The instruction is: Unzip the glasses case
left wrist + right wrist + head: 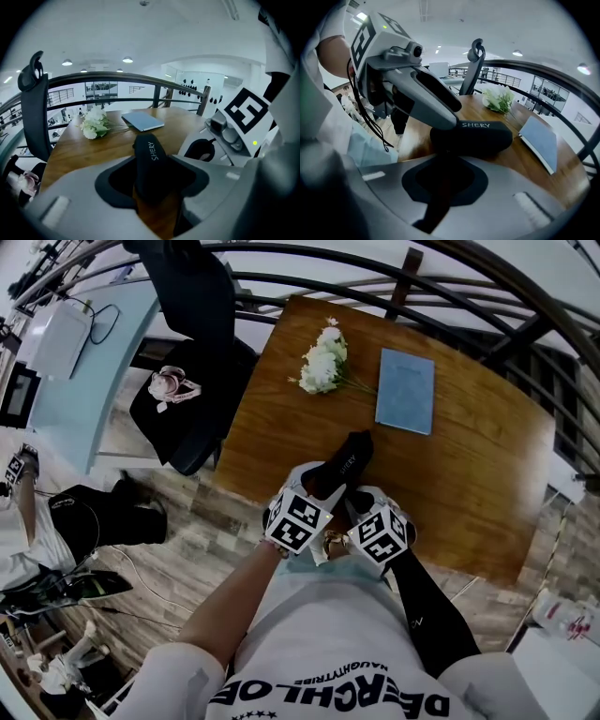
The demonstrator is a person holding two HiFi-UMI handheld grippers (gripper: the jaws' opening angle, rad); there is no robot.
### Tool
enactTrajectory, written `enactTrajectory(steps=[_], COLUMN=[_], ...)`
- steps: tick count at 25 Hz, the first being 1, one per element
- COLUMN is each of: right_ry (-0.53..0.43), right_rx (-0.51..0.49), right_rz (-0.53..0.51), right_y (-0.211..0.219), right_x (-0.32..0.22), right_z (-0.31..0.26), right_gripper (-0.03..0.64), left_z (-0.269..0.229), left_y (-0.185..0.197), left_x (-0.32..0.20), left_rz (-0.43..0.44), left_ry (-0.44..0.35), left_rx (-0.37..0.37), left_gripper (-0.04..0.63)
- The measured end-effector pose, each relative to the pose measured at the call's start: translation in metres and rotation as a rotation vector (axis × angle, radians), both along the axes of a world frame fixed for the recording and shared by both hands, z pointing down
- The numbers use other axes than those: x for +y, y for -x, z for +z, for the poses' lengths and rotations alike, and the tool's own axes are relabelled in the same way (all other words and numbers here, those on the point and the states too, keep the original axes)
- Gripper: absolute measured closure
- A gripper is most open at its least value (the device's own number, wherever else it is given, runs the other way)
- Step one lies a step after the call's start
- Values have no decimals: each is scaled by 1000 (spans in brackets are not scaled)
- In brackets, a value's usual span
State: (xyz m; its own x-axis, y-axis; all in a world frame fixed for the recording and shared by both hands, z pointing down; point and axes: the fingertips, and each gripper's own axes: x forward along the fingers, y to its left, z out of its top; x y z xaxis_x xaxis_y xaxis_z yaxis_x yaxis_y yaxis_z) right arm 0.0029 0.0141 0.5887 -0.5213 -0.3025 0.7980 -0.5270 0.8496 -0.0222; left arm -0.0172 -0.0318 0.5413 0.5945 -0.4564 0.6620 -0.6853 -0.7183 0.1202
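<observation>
A black glasses case (pixel 345 463) marked SHERY is held just above the near edge of the wooden table (pixel 469 474). My left gripper (pixel 314 486) is shut on the case (pixel 151 154), which rises between its jaws and points at the table's far side. My right gripper (pixel 353 504) meets the case's near end from the right. In the right gripper view the case (pixel 480 136) lies sideways and its left end runs into the narrow dark slit between the jaws, which stand shut there. The zipper pull itself is hidden.
White flowers (pixel 323 360) and a light blue notebook (pixel 406 390) lie on the far half of the table. A black office chair (pixel 187 399) holding pink headphones stands to the table's left. A dark railing (pixel 375 268) curves behind the table.
</observation>
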Motion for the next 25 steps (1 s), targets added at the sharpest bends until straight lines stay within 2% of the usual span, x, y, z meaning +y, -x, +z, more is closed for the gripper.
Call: enactTrajectory(steps=[4,8,25], right_ry=[7,2,-49], right_rx=[11,7,42], right_rz=[-6,-1,78], right_y=[2,1,-21], right_x=[2,1,-20], right_z=[4,4,5], right_gripper=[588,588,588], left_z=[13,11,13], left_y=[-4,-5,-5], left_x=[-1,0,2], left_rz=[-5,-13,-13], left_ry=[70,82,91], left_rx=[44,76,90], left_gripper=[379,379,379])
